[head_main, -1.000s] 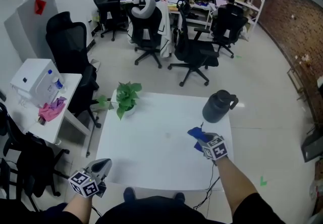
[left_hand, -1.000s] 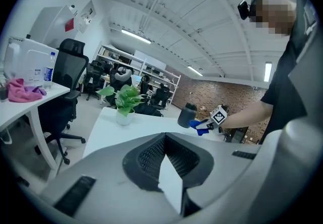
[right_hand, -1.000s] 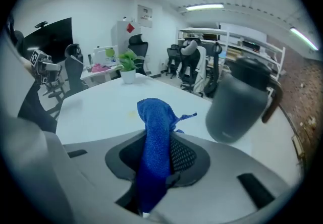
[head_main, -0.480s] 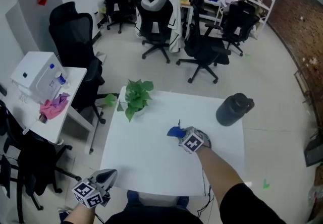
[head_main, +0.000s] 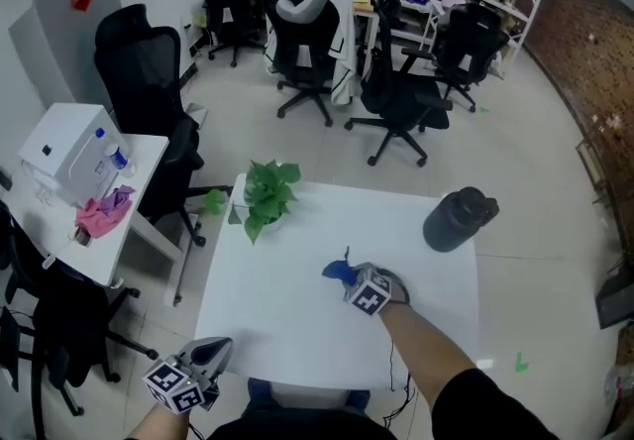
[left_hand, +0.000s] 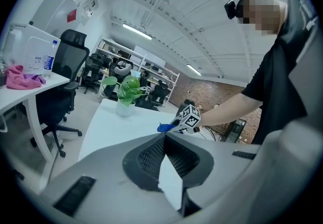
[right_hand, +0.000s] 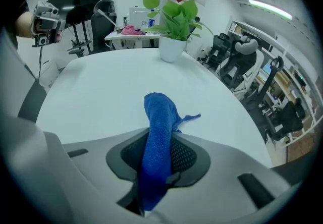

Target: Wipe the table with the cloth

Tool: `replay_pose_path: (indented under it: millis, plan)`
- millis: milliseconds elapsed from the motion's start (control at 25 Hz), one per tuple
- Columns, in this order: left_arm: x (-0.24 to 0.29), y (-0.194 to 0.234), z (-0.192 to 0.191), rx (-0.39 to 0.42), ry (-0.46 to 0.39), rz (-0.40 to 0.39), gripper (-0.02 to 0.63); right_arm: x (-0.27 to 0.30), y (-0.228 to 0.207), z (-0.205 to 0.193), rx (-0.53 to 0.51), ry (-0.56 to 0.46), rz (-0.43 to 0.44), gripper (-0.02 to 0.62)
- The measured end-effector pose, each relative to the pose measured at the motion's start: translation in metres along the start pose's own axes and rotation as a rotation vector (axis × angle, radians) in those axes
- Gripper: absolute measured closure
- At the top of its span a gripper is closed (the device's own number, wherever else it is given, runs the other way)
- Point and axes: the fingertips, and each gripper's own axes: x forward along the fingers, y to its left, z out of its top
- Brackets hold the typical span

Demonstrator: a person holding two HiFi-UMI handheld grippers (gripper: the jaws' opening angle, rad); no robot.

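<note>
White table [head_main: 287, 314]: right gripper [head_main: 352, 279] just closing, clamped on blue cloth [head_main: 334, 273], cloth half hidden; left gripper [head_main: 218, 347] closed.

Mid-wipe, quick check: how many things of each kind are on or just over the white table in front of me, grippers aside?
Potted plant: 1
Dark jug: 1
Blue cloth, between the jaws of the right gripper, which have just been closing on it: 1
Total: 3
</note>
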Motion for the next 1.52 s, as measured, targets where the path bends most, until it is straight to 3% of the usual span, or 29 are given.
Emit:
replay_pose_path:
  millis: [120, 560, 1200, 1520]
  plan:
    - [0.003, -0.004, -0.001, -0.004, 0.004, 0.001, 0.606, 0.001, 0.002, -0.002, -0.017, 0.018, 0.002, 0.518]
    - [0.001, -0.003, -0.004, -0.017, 0.003, 0.009, 0.606, -0.003, -0.008, -0.001, 0.155, -0.027, 0.075, 0.517]
    - [-0.005, -0.001, -0.006, -0.039, -0.007, 0.013, 0.606, -0.006, -0.001, -0.006, 0.085, -0.010, 0.125, 0.517]
    - [-0.001, -0.004, -0.005, -0.040, -0.016, 0.004, 0.606, -0.019, 0.034, -0.023, 0.055, -0.010, 0.185, 0.517]
